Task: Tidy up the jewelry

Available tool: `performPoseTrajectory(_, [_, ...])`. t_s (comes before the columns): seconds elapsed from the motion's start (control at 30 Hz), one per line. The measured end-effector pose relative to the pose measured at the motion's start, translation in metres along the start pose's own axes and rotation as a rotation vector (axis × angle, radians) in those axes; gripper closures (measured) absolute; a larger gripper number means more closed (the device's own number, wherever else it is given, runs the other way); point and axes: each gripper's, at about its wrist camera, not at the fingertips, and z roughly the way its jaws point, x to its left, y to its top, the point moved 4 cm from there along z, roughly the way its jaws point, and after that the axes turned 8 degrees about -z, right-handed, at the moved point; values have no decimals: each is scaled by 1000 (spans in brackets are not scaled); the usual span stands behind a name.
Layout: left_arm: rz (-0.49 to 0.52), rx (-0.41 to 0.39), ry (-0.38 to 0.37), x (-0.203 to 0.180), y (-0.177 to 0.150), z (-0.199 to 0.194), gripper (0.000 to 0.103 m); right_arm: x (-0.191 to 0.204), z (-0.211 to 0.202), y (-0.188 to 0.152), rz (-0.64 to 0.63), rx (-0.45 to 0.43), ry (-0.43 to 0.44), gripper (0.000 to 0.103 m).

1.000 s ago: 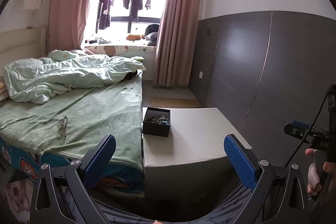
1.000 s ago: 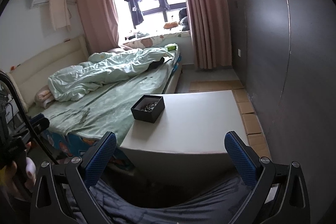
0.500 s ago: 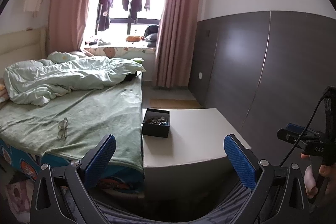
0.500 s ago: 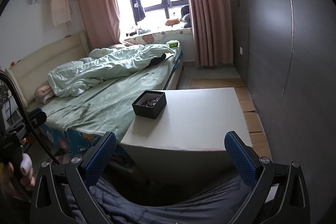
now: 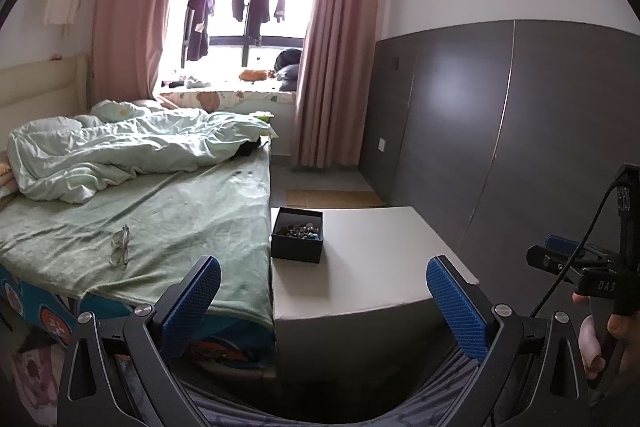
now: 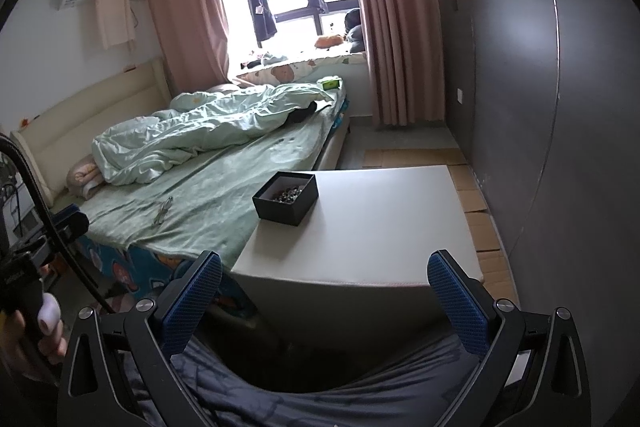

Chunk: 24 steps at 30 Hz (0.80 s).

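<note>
A small black open box with a heap of small jewelry pieces in it stands on the left part of a white table, close to the bed. The right wrist view has the same box on the table at its far left corner. My left gripper hangs open short of the table's near edge, nothing between its blue pads. Equally wide open and empty, my right gripper is held low in front of the table, well back from the box.
A bed with a green sheet and rumpled duvet runs along the table's left side; a pair of glasses lies on it. A dark panelled wall stands to the right. Cardboard sheets cover the floor there. Grey-clad legs are below.
Both grippers have tilted and risen slightly, so the table and box sit a little higher and nearer in view. Both stay open and empty.
</note>
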Motion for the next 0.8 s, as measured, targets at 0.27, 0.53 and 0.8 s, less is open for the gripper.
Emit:
performPoseTrajectory(0.27, [9, -1, -11, -1, 0, -1, 0, -1, 0, -1, 7, 7, 16, 0])
performPoseTrajectory(0.53, [15, -4, -5, -4, -1, -2, 0, -2, 1, -2, 9, 10, 14, 0])
performPoseTrajectory(0.8, [22, -15, -16, -6, -1, -2, 0, -5, 2, -1, 22, 1, -2, 0])
